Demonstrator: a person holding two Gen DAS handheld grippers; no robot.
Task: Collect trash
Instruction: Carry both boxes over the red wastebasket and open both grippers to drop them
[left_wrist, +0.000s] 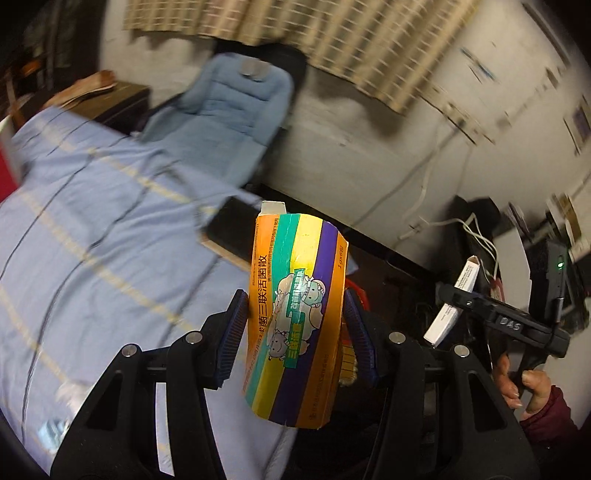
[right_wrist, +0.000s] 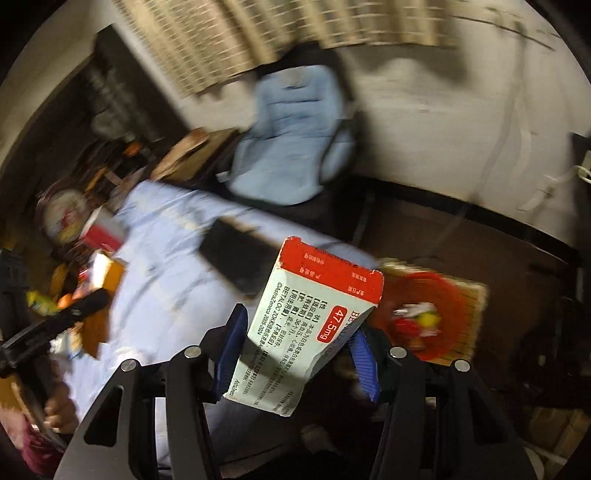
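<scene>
My left gripper (left_wrist: 295, 332) is shut on an orange medicine carton (left_wrist: 295, 314) with green, yellow and purple stripes and cartoon figures; both blue pads press its sides. My right gripper (right_wrist: 299, 350) is shut on a white medicine box (right_wrist: 310, 332) with a red end flap and a red "47.5mg" label. In the left wrist view the right gripper (left_wrist: 452, 315) appears at the right edge with the same white box (left_wrist: 456, 299) between its fingers, a hand (left_wrist: 517, 384) on its handle. In the right wrist view the left gripper's body (right_wrist: 55, 325) shows at the left edge with the orange carton (right_wrist: 107, 273).
A bed with a pale blue striped cover (left_wrist: 92, 240) lies on the left, a black flat item (right_wrist: 236, 254) on it. A blue padded chair (left_wrist: 229, 114) stands by the white wall. A red round basket (right_wrist: 432, 317) with scraps sits on the dark floor. White cables (left_wrist: 424, 199) hang on the wall.
</scene>
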